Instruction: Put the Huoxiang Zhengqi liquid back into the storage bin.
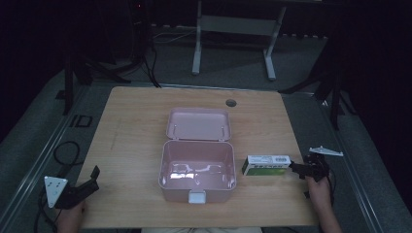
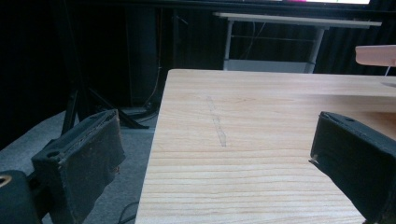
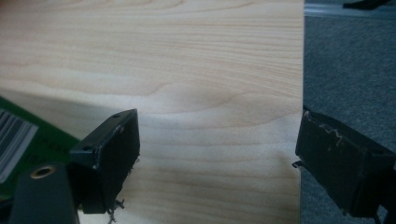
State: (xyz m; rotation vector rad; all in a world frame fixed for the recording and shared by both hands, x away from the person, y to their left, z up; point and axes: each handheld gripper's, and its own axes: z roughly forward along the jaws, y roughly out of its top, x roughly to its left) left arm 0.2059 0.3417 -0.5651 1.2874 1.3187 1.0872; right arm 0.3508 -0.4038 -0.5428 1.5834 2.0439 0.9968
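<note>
An open pink box [image 1: 197,171] stands mid-table, its lid [image 1: 198,124] laid back behind it and a white latch at its front. A green and white carton [image 1: 266,165] lies just right of it. My right gripper [image 1: 297,168] sits at the carton's right end. In the right gripper view it is open [image 3: 219,135] over bare wood, and the carton [image 3: 18,140] lies outside its left jaw. My left gripper [image 1: 92,180] rests at the table's front left corner. It is open [image 2: 217,135] with nothing between the jaws, and the pink lid [image 2: 376,53] shows far right.
The wooden table [image 1: 136,131] has a round cable hole [image 1: 231,103] at the back. Its right edge [image 3: 301,93] runs close beside my right gripper, with grey carpet beyond. A desk frame [image 1: 233,39] and dark stands are on the floor behind the table.
</note>
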